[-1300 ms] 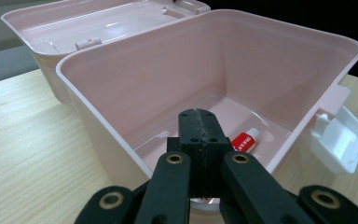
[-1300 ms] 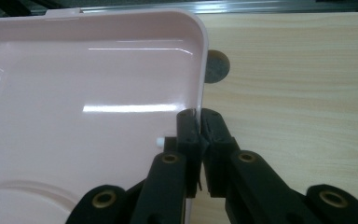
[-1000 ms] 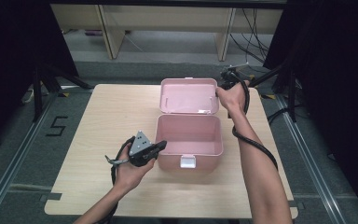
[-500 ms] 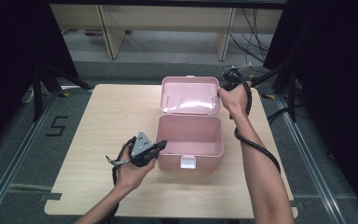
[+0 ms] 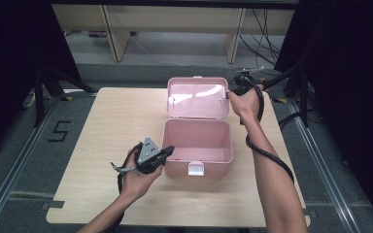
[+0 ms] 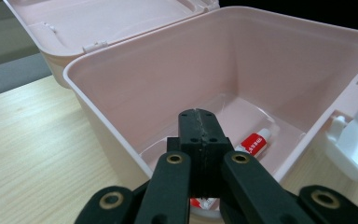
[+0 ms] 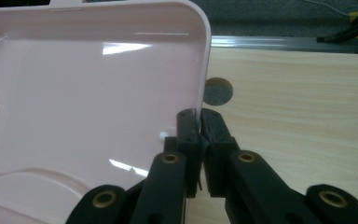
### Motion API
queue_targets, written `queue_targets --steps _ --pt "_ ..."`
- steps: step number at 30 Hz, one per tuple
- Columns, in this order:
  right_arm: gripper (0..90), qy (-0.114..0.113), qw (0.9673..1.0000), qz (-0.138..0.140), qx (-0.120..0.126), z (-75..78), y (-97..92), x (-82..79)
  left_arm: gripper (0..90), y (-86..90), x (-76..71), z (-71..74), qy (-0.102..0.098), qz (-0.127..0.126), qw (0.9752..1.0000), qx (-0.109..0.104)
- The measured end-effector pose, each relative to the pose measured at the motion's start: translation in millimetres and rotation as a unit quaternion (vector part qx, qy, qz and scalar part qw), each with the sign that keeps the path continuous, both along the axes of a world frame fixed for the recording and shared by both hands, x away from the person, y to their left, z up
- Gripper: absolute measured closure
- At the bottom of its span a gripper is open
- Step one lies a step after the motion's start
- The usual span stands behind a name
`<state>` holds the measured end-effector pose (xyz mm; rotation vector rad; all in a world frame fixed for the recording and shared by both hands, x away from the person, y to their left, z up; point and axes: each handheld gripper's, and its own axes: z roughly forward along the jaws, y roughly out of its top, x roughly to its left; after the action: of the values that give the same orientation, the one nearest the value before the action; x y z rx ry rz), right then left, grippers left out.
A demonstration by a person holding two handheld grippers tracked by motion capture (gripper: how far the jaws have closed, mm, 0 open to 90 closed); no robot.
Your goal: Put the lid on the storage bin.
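Pink box (image 5: 197, 145), open, mid-table (image 5: 102, 126): right gripper (image 7: 199, 122) pinches the raised lid's (image 7: 88, 93) side rim; left gripper (image 6: 199, 128), jaws pressed together and empty, sits at the box's front left corner. The left gripper view shows a red-and-white tube (image 6: 256, 142) inside, partly hidden by the jaws, print too small to read. White latch (image 6: 354, 144) is cut off at frame edge.

Glossy pink plastic box (image 5: 196, 141) (lid (image 7: 88, 93) gleaming) on matt wood-grain table (image 5: 107, 121).

The high view looks forward and down on the whole desk (image 5: 102, 145) from above the person's side. The left gripper view sits close over the box (image 6: 135, 84), peering inside. The right gripper view looks closely along the lid (image 7: 74, 93) edge. All three share the pink box.
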<state>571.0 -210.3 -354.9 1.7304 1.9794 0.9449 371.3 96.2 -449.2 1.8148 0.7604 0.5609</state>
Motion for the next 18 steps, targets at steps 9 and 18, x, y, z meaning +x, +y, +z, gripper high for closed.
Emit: queue_targets --steps 9,18 --pt "88.0 -0.02 0.9998 0.007 0.006 1.0 0.5 -4.5 90.0 0.2 0.2 0.0 0.001 0.001 1.0 -0.001" --pt "88.1 -0.04 0.9991 0.016 0.0 -0.4 -5.0 -10.1 90.0 -0.8 0.7 0.2 -0.002 0.003 1.0 0.004"
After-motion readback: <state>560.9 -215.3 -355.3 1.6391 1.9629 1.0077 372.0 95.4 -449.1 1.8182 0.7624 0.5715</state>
